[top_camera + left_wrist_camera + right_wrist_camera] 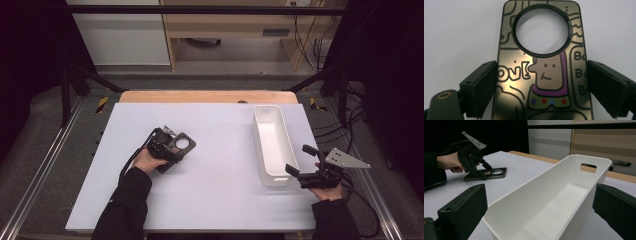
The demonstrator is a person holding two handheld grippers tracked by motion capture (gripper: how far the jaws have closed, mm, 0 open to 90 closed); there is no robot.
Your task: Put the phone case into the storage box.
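A flat, dark, glossy phone case (541,72), printed with cartoon line drawings and pierced by a large round black-rimmed hole, lies on the pale lavender table top (210,190), left of centre in the high view. The left gripper (167,147) is set over it there. In the left gripper view its two black jaws stand either side of the case in the lower half of the frame; the left jaw seems to touch the case's edge and the right sits just beside it, though whether they truly clamp it cannot be told. The right gripper (300,162), at the lower right of the high view, has its jaws spread wide with nothing between them, facing the near end of a long white plastic bin (272,145). In the right gripper view the bin (564,195) fills the centre.
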